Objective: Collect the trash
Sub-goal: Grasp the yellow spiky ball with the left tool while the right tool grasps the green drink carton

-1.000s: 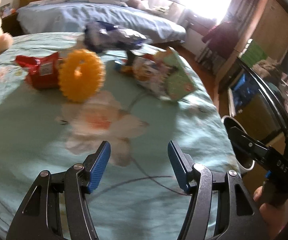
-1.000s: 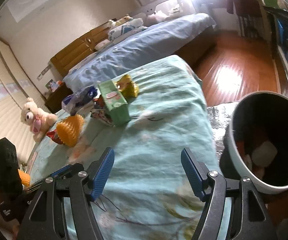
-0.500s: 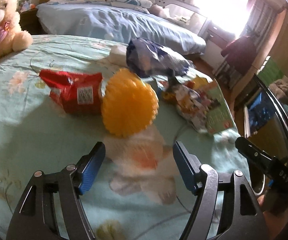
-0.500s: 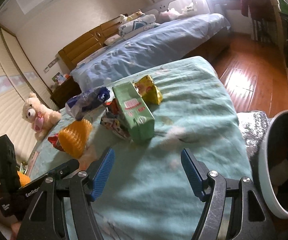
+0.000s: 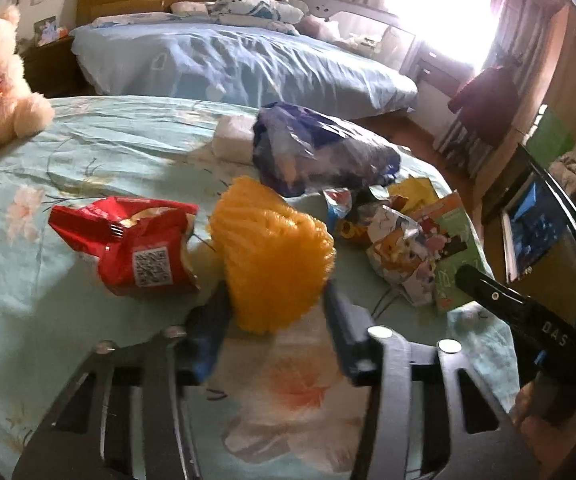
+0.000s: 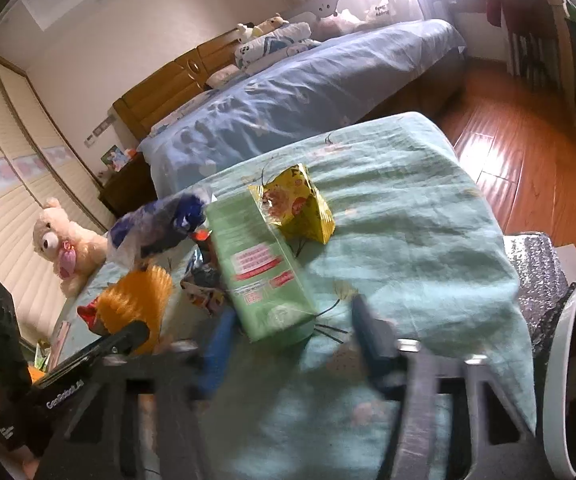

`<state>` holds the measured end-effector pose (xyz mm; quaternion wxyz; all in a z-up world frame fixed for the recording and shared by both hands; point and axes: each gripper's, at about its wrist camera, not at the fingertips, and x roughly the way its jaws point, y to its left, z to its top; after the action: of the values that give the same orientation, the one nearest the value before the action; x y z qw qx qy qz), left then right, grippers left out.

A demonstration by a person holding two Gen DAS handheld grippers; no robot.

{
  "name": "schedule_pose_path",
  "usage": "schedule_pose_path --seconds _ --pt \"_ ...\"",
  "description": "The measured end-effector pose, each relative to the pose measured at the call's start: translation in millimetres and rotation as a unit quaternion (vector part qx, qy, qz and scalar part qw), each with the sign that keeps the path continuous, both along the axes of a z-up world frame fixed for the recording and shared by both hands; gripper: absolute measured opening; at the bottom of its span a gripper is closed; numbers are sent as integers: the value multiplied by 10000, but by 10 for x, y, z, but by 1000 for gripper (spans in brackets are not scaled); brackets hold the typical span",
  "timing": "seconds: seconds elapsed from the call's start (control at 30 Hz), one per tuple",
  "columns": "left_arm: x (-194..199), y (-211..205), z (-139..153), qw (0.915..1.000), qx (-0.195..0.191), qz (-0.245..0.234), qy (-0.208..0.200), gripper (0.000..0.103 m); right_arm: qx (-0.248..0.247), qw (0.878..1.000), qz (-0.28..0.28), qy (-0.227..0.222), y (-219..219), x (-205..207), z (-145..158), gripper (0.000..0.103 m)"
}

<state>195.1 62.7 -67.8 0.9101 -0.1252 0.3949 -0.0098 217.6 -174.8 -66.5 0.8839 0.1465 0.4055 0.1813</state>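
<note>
The bed, spread with a pale green floral cover, carries the whole litter pile; the bin stands off its edge at 4 o'clock in the right wrist view. Over the last second both tools have closed in on the pile. The green carton, earlier well ahead of the right hand-held gripper, now lies with its near end between the open, blurred jaws — not yet clamped. The orange spiky ball, earlier well apart from the left hand-held gripper, now sits at 12 o'clock between its spread jaws, apparently at or near the pads; no squeeze is visible. The red snack bag lies just beside the ball at 9 o'clock, the blue plastic bag beyond it at 1 o'clock. Judged from this, two pickups are imminent; nothing from the pile is lifted yet.
</note>
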Motion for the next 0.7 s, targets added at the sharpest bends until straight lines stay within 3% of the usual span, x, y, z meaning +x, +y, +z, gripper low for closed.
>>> schedule_pose_path --seconds 0.2,0.7 --pt "-94 -32 60 9997 36 -128 -194 25 -45 9999 -27 -138 -44 -171 79 37" --pt "-657 -467 149 9956 -247 -869 -266 24 61 9996 -257 -51 -459 -744 129 35"
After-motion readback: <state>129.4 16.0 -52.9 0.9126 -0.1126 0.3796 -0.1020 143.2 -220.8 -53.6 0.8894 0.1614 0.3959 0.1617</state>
